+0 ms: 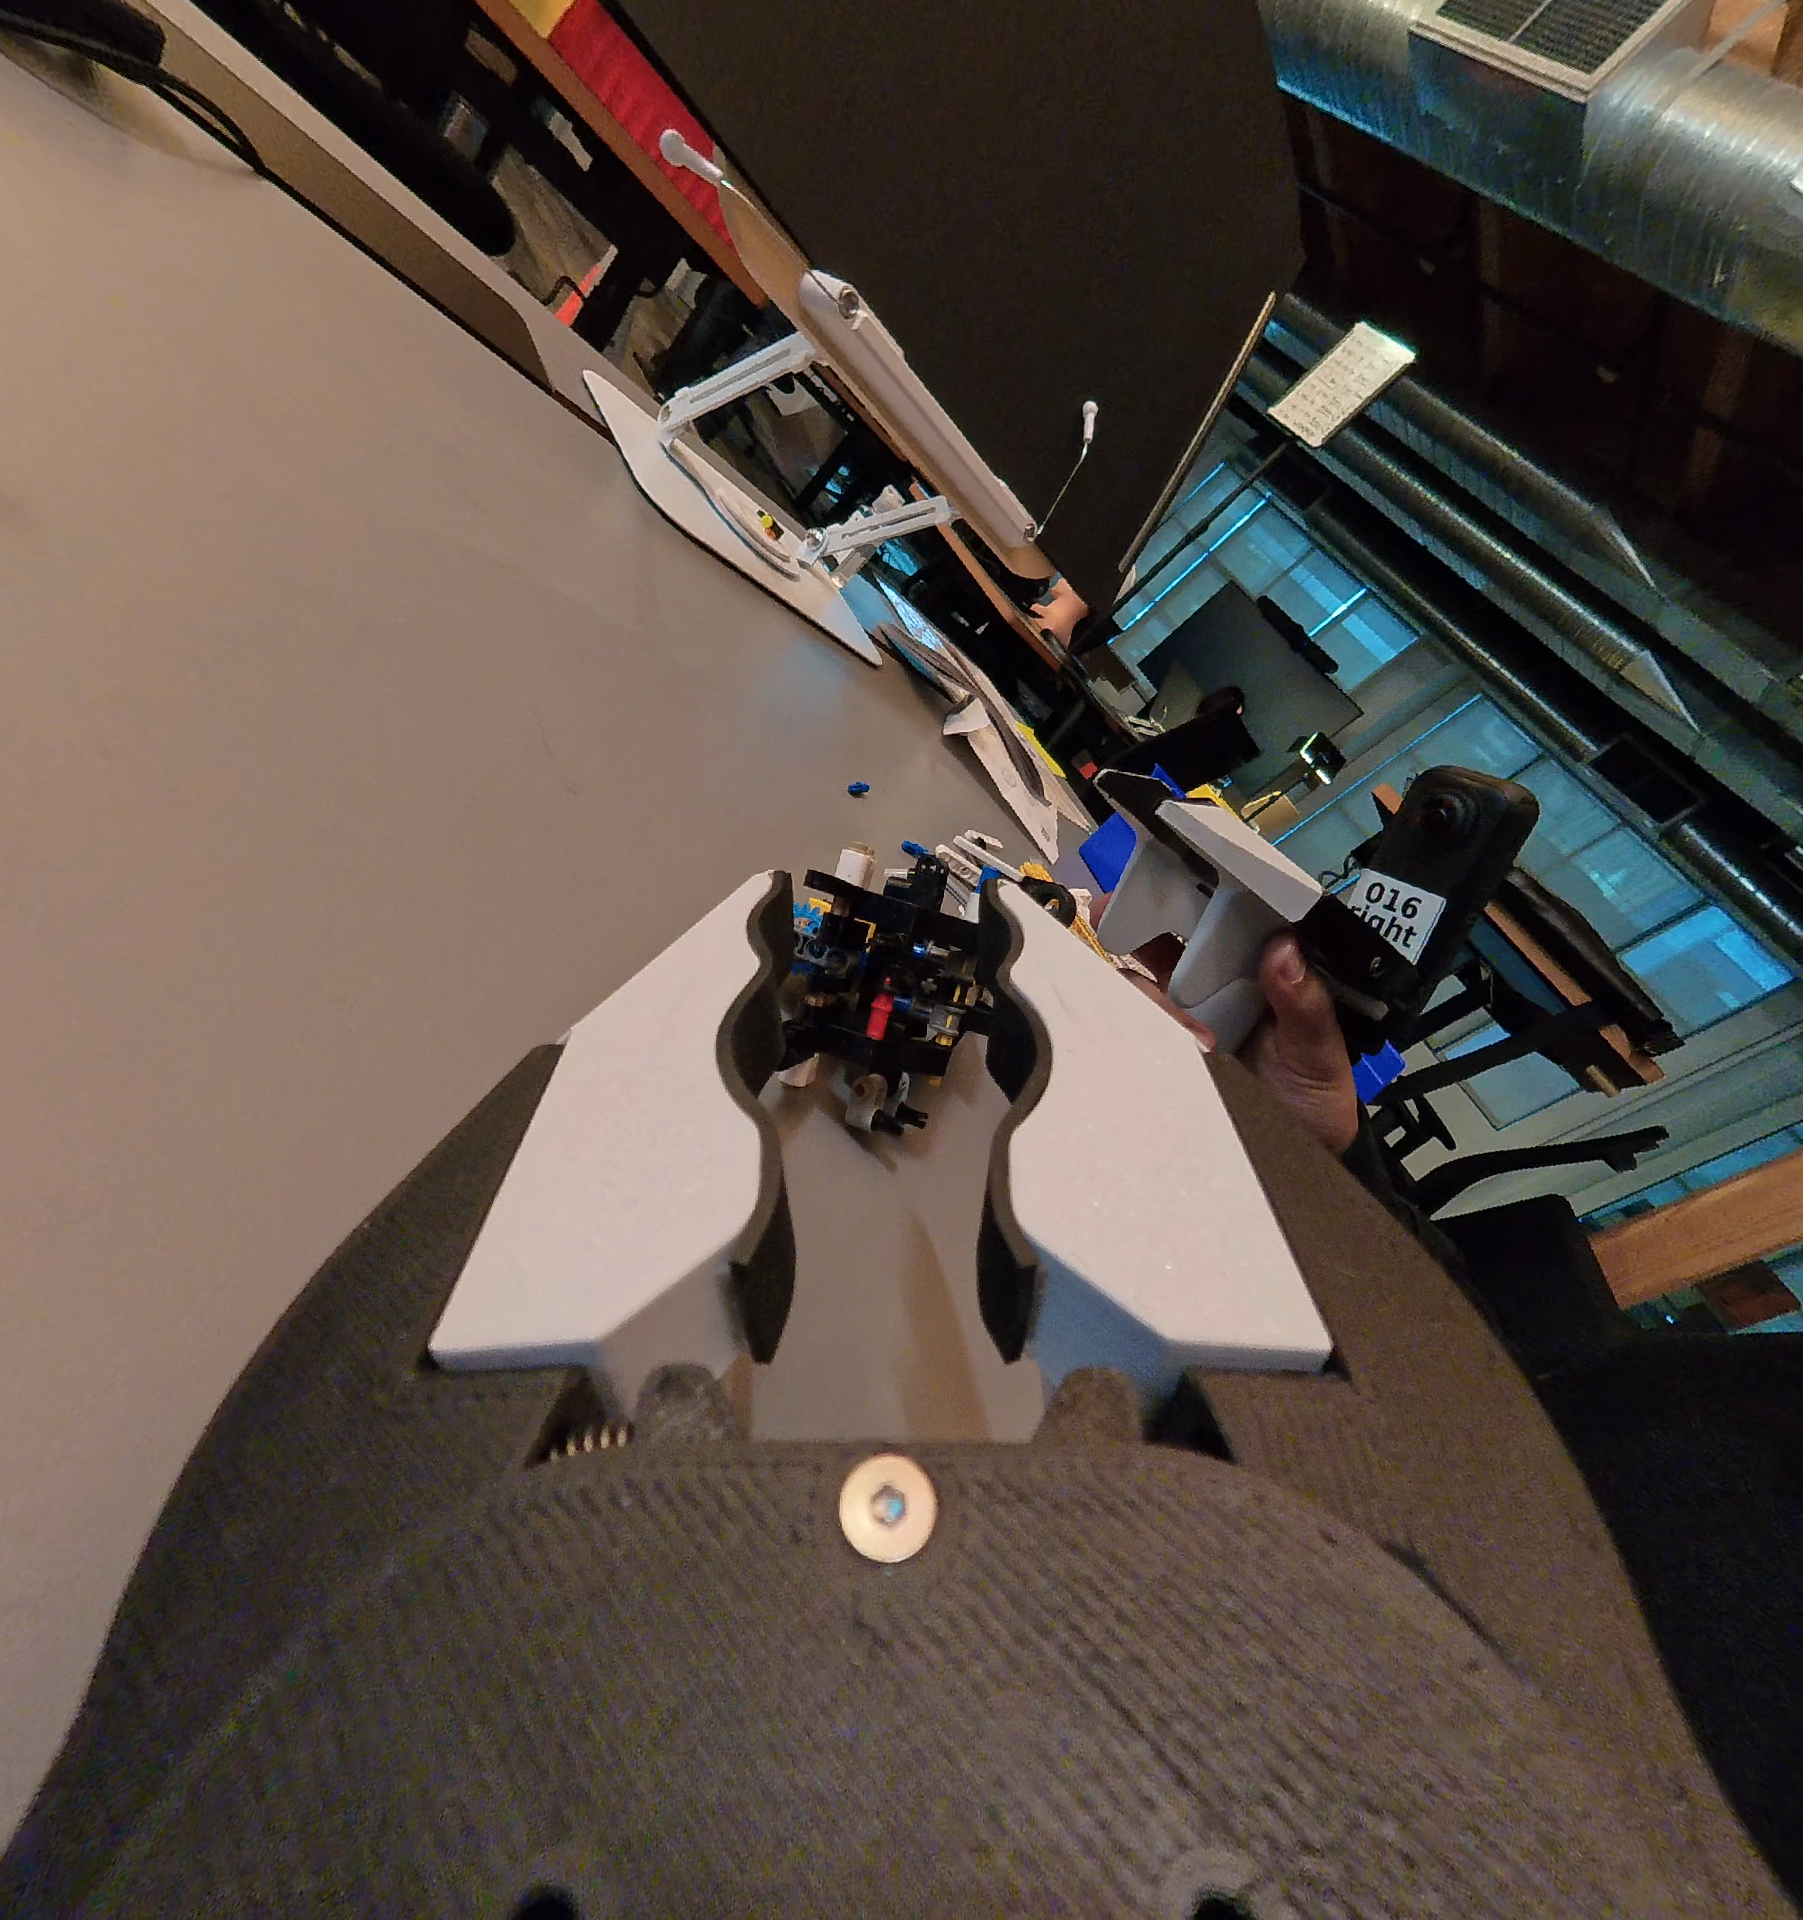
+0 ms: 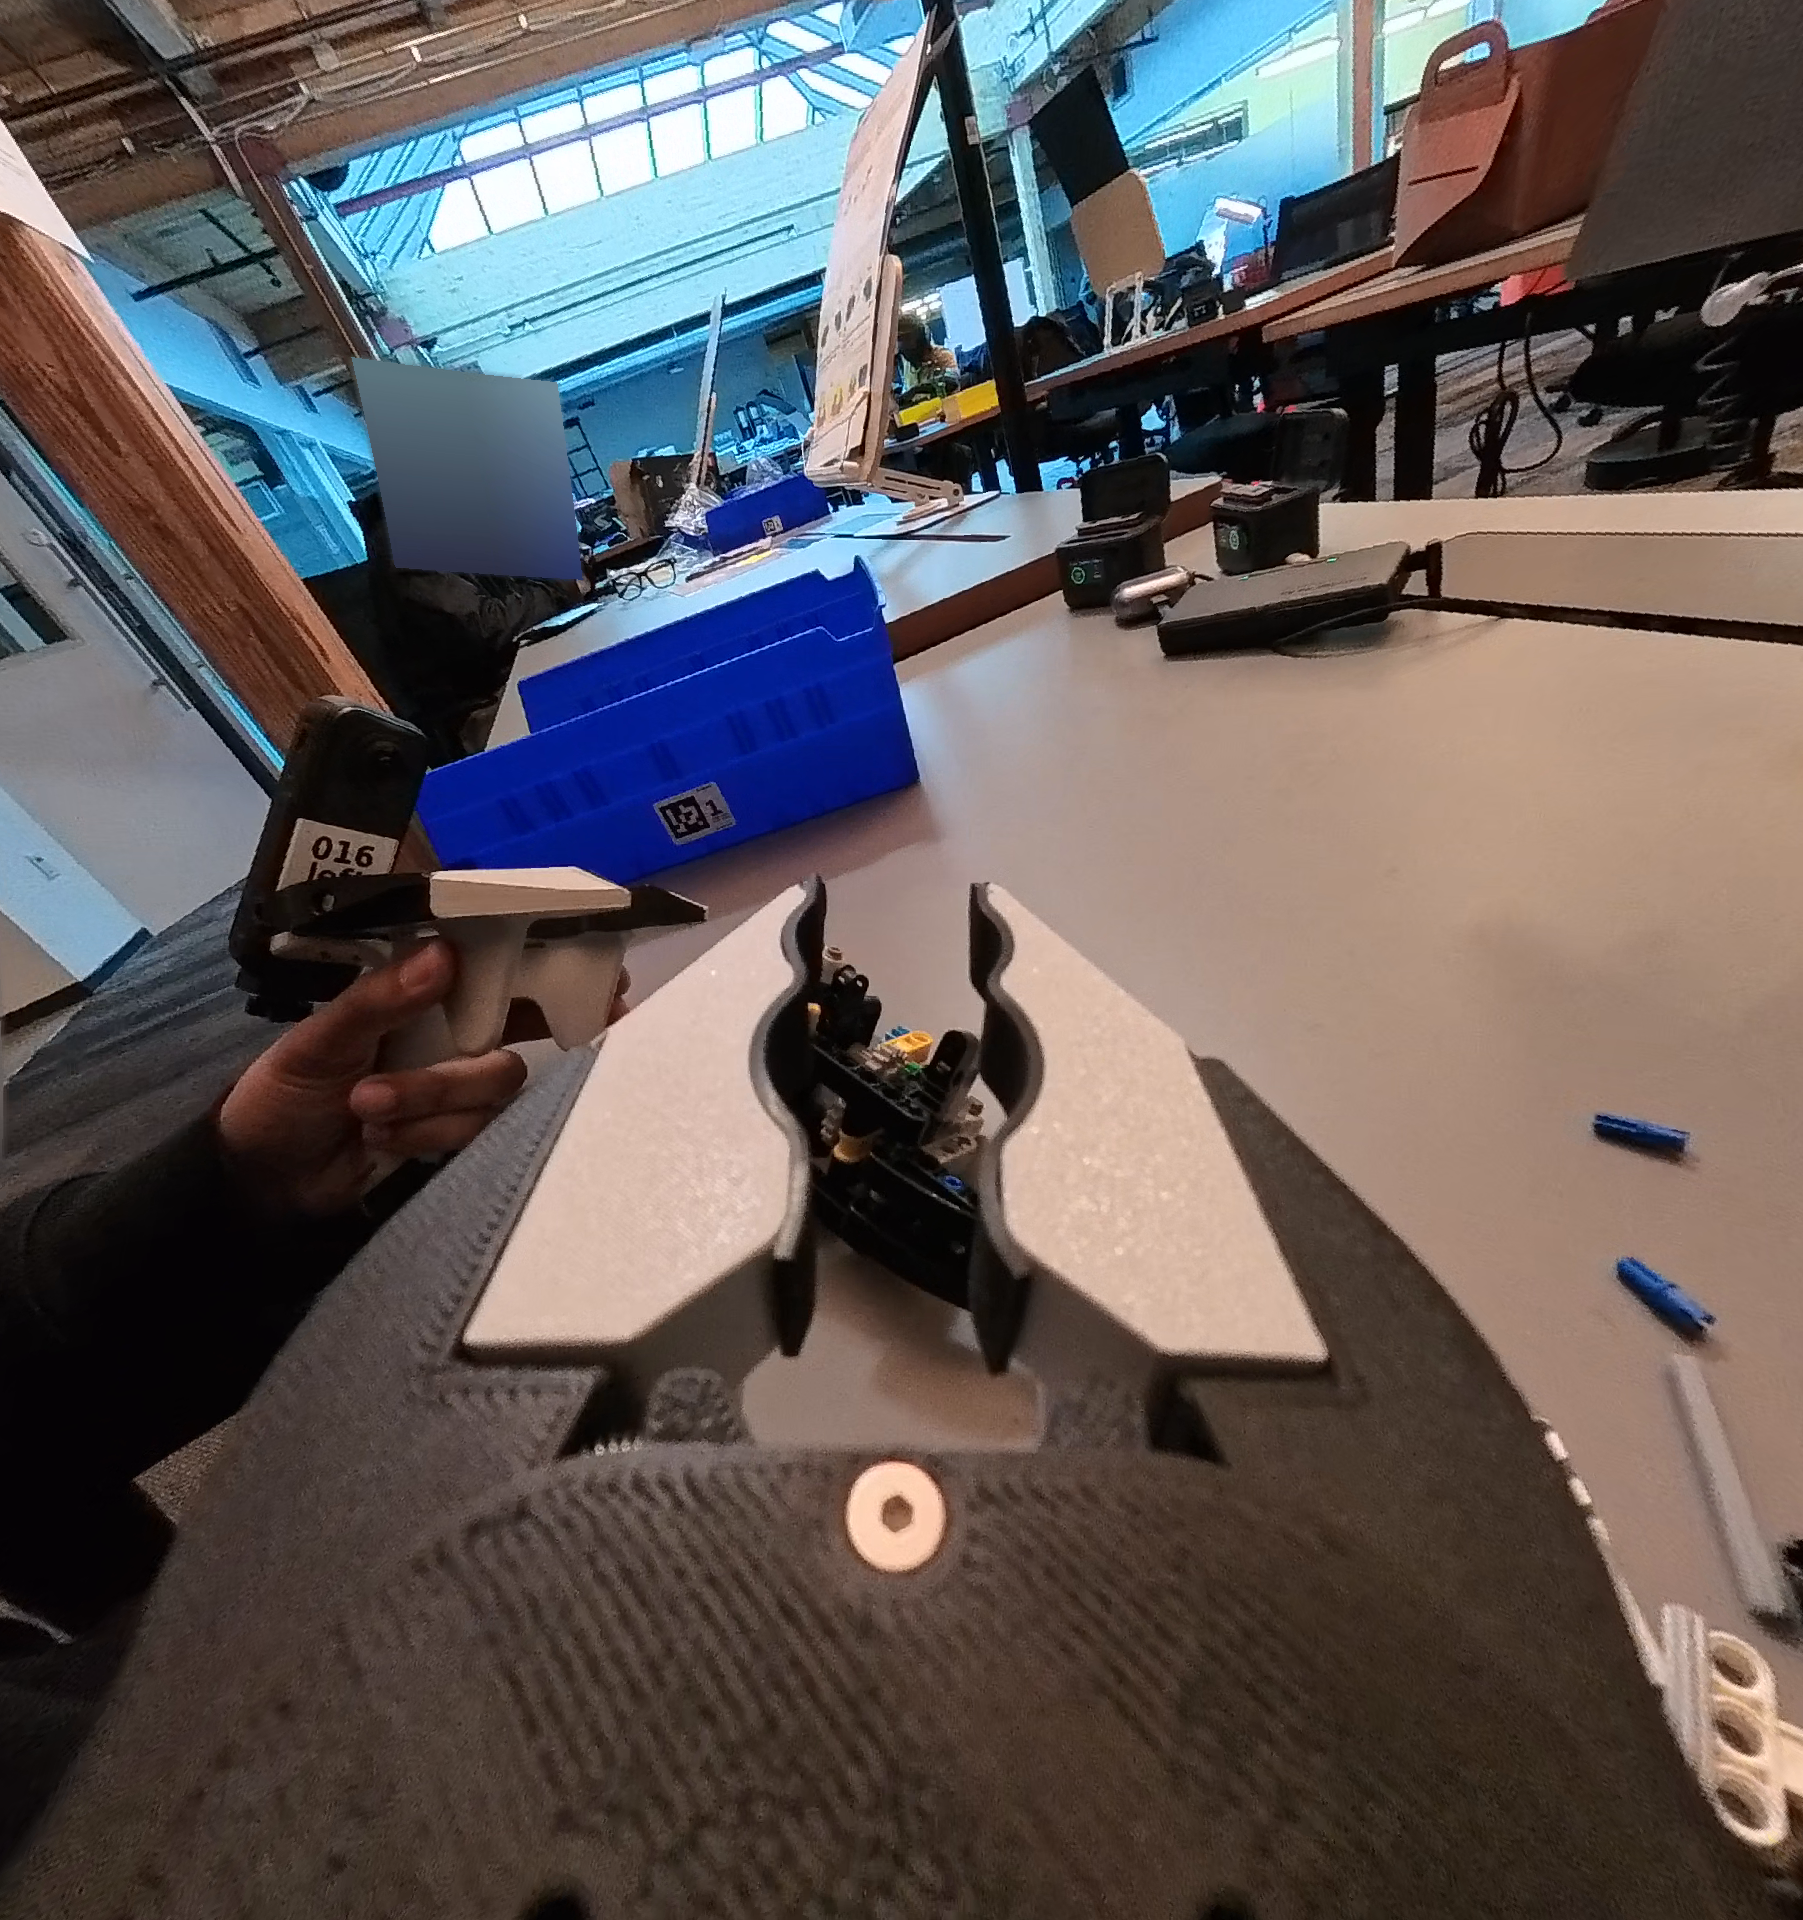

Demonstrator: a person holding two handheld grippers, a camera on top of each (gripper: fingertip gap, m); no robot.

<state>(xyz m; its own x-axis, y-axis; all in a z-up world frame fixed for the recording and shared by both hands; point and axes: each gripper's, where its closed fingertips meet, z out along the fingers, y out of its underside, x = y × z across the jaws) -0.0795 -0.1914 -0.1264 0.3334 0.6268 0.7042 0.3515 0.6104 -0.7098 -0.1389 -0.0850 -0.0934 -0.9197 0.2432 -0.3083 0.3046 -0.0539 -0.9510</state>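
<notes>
Left tool: my left tool (image 1: 881, 935) has its two dark pads on opposite sides of a black brick-built assembly (image 1: 881, 987), and I read both pads as pressing on it, so it is grasping that assembly.
Right tool: my right tool (image 2: 897, 1049) also has a black brick-built assembly (image 2: 892, 1122) between its pads, deeper in towards the throat; the left pad touches it, but I cannot make out contact on the right.
Same piece or not: I cannot tell whether the two tools share one assembly.
Where it lies: straight ahead of each tool, between the fingers, lifted above the grey desk (image 1: 305, 727).
Other tool: in each view, off to the side, beside rather than in line.
Nearby: blue bin (image 2: 668, 769) beyond the right tool; loose blue pins (image 2: 1640, 1132) well to its right on the desk.
</notes>
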